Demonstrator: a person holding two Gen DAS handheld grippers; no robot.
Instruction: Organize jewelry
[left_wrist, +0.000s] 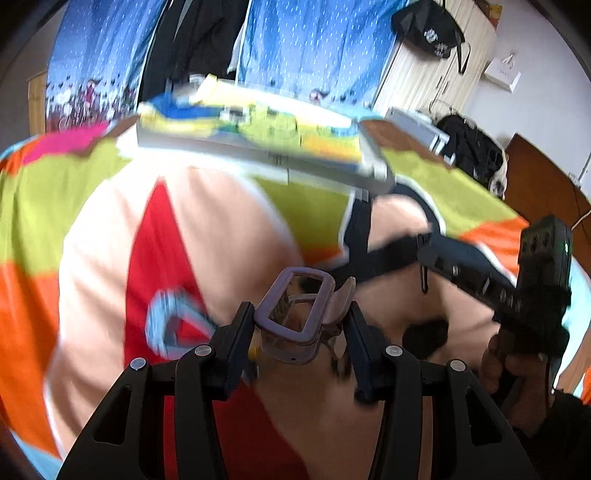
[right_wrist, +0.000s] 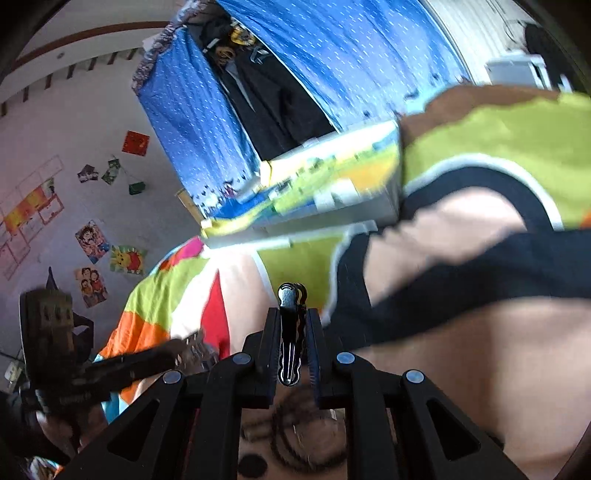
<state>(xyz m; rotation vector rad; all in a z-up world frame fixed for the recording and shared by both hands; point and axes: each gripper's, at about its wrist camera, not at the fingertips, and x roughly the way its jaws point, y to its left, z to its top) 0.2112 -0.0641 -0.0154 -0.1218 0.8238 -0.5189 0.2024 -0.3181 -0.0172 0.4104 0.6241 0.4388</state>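
A: Start with the left wrist view. What is the left hand-held gripper (left_wrist: 301, 325) doing?

B: Its two black fingers are pinching a mauve claw hair clip (left_wrist: 295, 314) between them. The clip has a rectangular open frame on top and a clear toothed part below, and it sits at about 6 o'clock in that view, lifted above the cartoon-print cloth (left_wrist: 92, 221).

A: And the cloth?

B: Bright patches of lime green, orange, red and pale peach, much blurred. At 12 o'clock a flat white box with a colourful printed lid (left_wrist: 258, 136) lies on it. Beyond that hang blue curtains (left_wrist: 314, 48).

A: Anything at the right edge?

B: At about 3 o'clock the right hand-held gripper (left_wrist: 424, 243) reaches in as a long dark bar, with a hand (left_wrist: 517, 369) on its handle at 4 o'clock. From this view I cannot tell how its fingers stand.

A: Then the right wrist view?

B: At 8 o'clock the other device shows, blurred. At 6 o'clock the right hand-held gripper's fingers are pressed onto a slim black hair clip (right_wrist: 291, 332) with a wavy edge and a silvery rounded tip, held on edge and pointing toward 12 o'clock. The box is at about 12 o'clock, beside the green and black cloth at 2 o'clock.
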